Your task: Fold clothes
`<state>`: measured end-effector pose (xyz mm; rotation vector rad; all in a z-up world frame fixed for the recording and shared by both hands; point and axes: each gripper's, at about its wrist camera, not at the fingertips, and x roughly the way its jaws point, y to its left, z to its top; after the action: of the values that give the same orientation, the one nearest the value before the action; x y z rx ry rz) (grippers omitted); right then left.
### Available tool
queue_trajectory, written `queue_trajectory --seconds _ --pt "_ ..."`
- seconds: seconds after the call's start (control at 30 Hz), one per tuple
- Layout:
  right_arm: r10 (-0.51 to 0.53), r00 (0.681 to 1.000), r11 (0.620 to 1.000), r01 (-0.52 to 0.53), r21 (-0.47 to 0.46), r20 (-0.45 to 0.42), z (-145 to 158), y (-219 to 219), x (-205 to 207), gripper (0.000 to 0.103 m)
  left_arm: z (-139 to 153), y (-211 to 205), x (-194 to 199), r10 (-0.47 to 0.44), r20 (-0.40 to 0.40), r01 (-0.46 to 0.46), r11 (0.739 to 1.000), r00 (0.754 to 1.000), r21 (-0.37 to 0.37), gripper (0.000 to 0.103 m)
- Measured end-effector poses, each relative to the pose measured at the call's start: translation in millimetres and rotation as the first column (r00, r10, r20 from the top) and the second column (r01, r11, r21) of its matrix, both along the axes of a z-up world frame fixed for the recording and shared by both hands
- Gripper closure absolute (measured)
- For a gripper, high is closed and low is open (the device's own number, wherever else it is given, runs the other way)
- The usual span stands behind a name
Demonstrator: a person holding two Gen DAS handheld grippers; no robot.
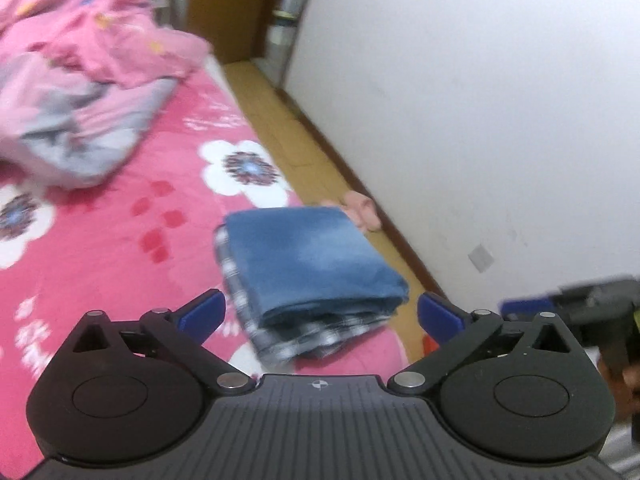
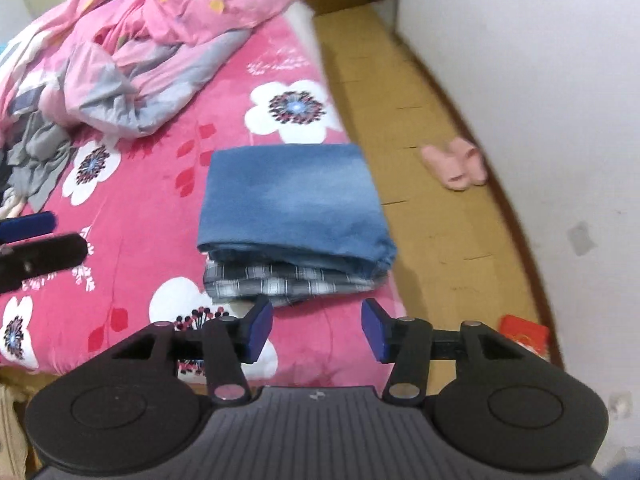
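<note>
A folded blue denim garment (image 1: 316, 260) (image 2: 292, 196) lies on top of a folded grey plaid garment (image 1: 248, 312) (image 2: 280, 284), stacked near the right edge of the bed. My left gripper (image 1: 322, 314) is open above the bed, its blue pads straddling the near end of the stack without touching it. My right gripper (image 2: 318, 334) is open too, just short of the stack's near edge, holding nothing. The right gripper (image 1: 580, 300) shows blurred at the right of the left wrist view. The left gripper (image 2: 28, 240) shows at the left edge of the right wrist view.
The bed has a pink flowered cover (image 1: 120, 240) (image 2: 152, 200). A crumpled pink and grey quilt (image 1: 80, 80) (image 2: 140, 48) fills its far end, with grey clothes (image 2: 36, 152) beside it. Pink slippers (image 2: 456, 164) (image 1: 362, 212) and a red item (image 2: 524, 336) lie on the yellow floor (image 2: 420, 180) by the white wall (image 1: 480, 100).
</note>
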<state>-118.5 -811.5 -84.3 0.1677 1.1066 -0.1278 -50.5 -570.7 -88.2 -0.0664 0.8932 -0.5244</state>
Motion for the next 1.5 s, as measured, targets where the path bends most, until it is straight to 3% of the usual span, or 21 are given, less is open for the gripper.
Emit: queue_trajectory --seconds 0.03,0.2,0.47,0.63,0.8,1.13,1.4,1.5 --pt "-0.006 1.0 1.0 0.006 -0.007 0.002 6 6 -6 0.037 6 3 -6 0.024 -0.011 -0.024 1.0 1.0 -0.001 0.0" --pt "-0.038 0.999 0.998 0.038 -0.041 0.013 35 34 -37 0.023 30 14 -36 0.115 -0.037 -0.115 0.993 0.993 0.002 0.0" --pt "0.008 0.997 0.99 0.003 -0.144 0.072 73 53 -59 0.018 62 0 -71 0.208 0.038 -0.21 0.976 0.977 0.057 0.0" --pt "0.029 0.99 0.972 0.005 -0.234 0.14 90 53 -76 0.002 65 -14 -88 0.251 0.029 -0.253 0.961 0.967 0.108 0.0" --pt "0.058 0.985 0.965 -0.013 -0.261 0.163 98 49 -86 0.001 71 -24 -110 0.292 0.068 -0.298 0.948 0.954 0.114 0.0" --pt "0.038 0.987 0.979 -0.005 -0.204 0.157 96 35 -94 0.001 73 -19 -121 0.431 0.047 -0.434 0.893 0.901 0.119 0.0" --pt "0.045 0.99 0.985 -0.022 -0.173 0.133 89 34 -95 0.001 72 -19 -120 0.448 0.093 -0.457 0.859 0.889 0.232 0.0" --pt "0.044 0.991 0.987 -0.024 -0.16 0.124 88 34 -94 0.001 72 -16 -119 0.469 0.094 -0.477 0.845 0.878 0.243 0.0"
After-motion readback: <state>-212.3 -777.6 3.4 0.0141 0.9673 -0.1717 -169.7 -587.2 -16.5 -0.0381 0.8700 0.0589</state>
